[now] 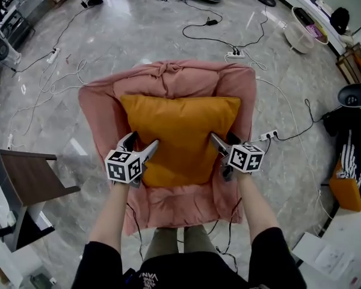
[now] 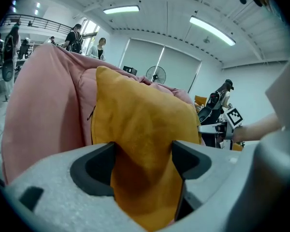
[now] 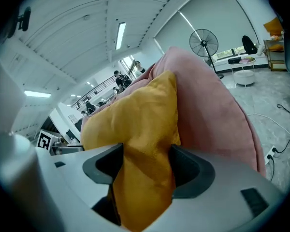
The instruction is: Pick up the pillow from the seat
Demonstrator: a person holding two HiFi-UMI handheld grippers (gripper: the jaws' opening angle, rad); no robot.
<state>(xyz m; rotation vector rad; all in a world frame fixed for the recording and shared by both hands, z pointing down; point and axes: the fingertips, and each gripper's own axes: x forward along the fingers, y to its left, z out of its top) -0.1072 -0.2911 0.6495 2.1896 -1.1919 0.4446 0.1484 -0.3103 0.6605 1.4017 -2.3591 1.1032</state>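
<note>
**A:** Since both tools already straddle the pillow (image 1: 180,128), what is listed for the lift?

**B:** Item one, left gripper (image 1: 141,142): jaws spread wide. The pillow's lower left edge stands between them, and the fabric fills the gap without being visibly pinched. Item two, pillow: orange, soft, lying on the seat (image 1: 180,202) of the pink armchair (image 1: 99,110). Its top leans on the backrest, midway between the chair's side edges. Item three, right gripper (image 1: 224,141): jaws equally wide, with the pillow's lower right edge between them, likewise not clamped.

**A:** Handling note?

**B:** Push each gripper further in, so the pads take stuffing and not only the seam. Close both together. Raise both sides evenly, up and clear of the seat's front edge. Risk, as a judgement: a bite on loose cover alone would likely let the pillow sag or slip out on one side.
</note>
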